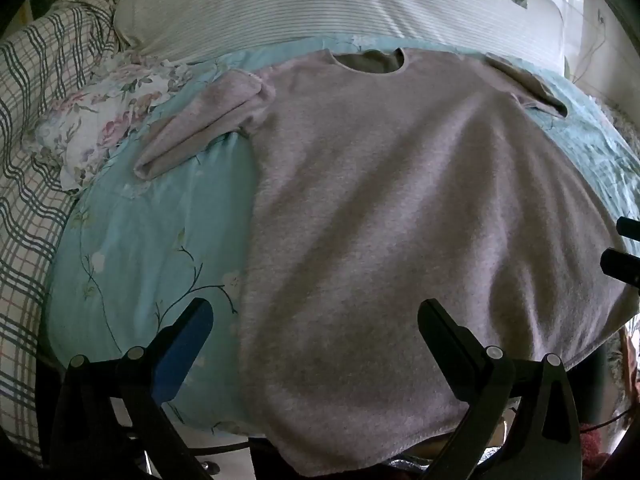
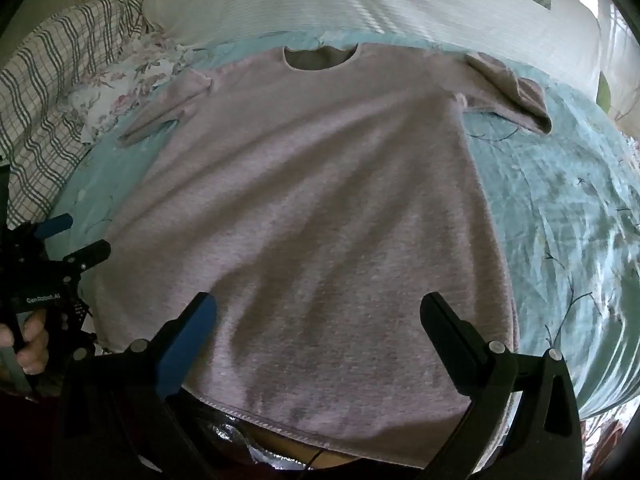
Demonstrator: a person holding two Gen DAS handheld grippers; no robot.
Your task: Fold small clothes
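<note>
A pale pink short-sleeved shirt (image 1: 400, 200) (image 2: 312, 208) lies spread flat on a light blue floral sheet (image 1: 152, 232) (image 2: 560, 220), neck hole at the far side, hem hanging over the near edge. Its left sleeve (image 1: 200, 132) is bunched and rolled; its right sleeve (image 2: 508, 92) is creased. My left gripper (image 1: 316, 312) hovers open over the shirt's lower left side, nothing between its fingers. Above the hem, my right gripper (image 2: 318, 308) is open and empty too. The left gripper (image 2: 76, 240) also shows at the left edge of the right wrist view, held by a hand (image 2: 28, 340).
A white striped pillow (image 1: 320, 4) (image 2: 360, 0) lies beyond the shirt. A plaid blanket (image 1: 36, 120) (image 2: 52, 92) and a floral cloth (image 1: 104, 120) are heaped at the left. The bed's near edge drops off under the hem.
</note>
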